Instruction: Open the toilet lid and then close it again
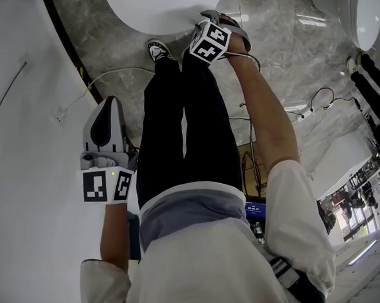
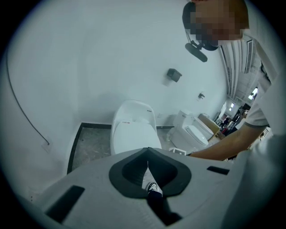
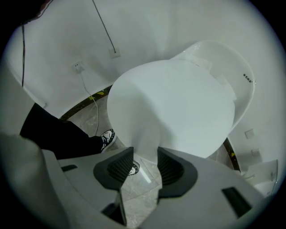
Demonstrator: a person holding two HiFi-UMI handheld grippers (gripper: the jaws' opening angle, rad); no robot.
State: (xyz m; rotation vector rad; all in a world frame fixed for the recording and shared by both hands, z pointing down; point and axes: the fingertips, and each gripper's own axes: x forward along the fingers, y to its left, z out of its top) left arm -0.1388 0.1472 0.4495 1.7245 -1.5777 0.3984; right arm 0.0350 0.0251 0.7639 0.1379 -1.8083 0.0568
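the red label (image 2: 126, 122) on the toilet (image 2: 134, 136) cannot be read.

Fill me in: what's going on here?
A person stands facing the toilet lid with a gripper in each hand. The right tongs are open and reach out to the lid's front edge, which sits in the gap between them, not clamped. The lid looks to be down, so the lift does not appear to have started. The left tongs are shut on nothing, held back at the person's side.
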